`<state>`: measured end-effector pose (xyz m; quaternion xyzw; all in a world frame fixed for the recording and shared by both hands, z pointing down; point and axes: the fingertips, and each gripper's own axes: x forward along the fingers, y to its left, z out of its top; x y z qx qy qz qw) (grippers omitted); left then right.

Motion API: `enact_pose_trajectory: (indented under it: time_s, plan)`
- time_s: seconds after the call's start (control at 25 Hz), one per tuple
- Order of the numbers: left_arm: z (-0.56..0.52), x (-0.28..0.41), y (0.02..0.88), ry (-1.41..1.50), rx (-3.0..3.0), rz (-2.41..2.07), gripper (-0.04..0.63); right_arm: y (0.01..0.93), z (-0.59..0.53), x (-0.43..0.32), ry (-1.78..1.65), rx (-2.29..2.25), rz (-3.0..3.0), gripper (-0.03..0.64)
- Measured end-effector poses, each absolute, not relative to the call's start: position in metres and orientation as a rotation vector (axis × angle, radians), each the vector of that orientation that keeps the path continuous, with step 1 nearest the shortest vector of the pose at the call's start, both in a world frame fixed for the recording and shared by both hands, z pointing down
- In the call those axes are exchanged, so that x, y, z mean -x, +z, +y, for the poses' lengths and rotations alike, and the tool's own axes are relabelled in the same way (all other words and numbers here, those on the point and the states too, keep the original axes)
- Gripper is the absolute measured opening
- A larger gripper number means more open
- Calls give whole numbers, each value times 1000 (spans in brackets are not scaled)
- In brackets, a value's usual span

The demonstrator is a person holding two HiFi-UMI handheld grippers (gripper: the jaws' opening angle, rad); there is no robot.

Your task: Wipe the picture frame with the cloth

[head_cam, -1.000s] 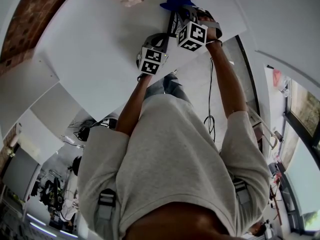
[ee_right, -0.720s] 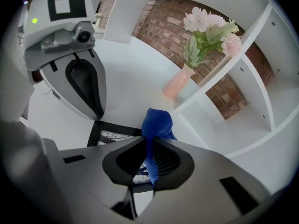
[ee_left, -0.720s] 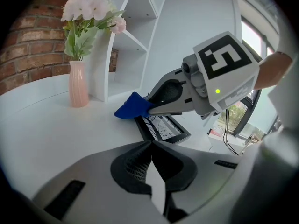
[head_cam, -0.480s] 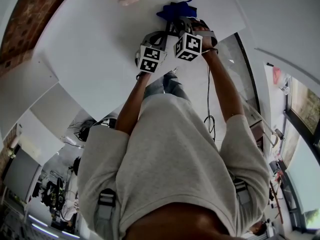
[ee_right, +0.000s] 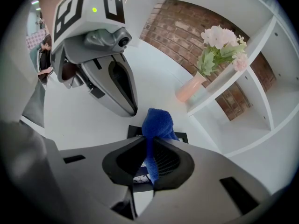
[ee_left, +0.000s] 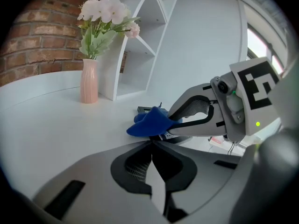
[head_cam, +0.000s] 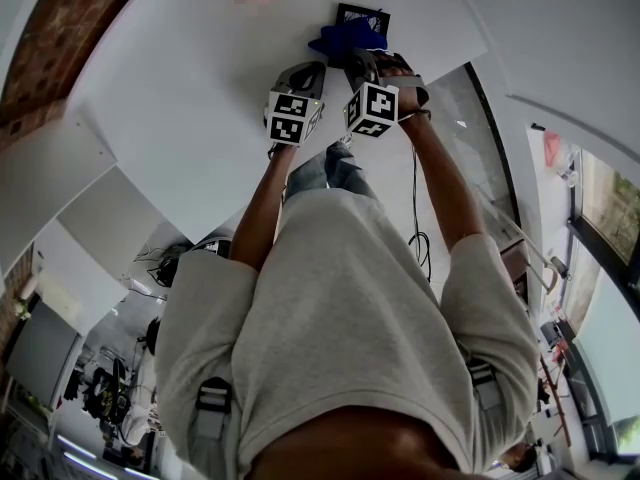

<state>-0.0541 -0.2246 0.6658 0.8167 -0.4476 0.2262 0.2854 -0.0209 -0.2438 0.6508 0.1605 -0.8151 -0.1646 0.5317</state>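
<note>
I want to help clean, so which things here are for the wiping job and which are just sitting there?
For the job:
blue cloth, pinched in the right claw
black picture frame, on the white table

Just sitting there:
pink vase of flowers
white shelf unit
left claw, shut with nothing in it

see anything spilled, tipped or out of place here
Nothing stands out. The vase stands upright, the picture frame lies flat on the table, and the right gripper holds the cloth over it.
</note>
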Motion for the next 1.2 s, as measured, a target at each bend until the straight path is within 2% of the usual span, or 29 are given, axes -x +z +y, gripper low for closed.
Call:
enact_pose_trajectory:
  time_s: [0.8,1.2]
  plan:
    - [-214,67,645,582,-2203,-1250,17,645,-206,20,-413,-382,-1936,58]
    - [-214,65,617,557,-2237,-1298,17,592,-211,11,-269,-610,-2101,58]
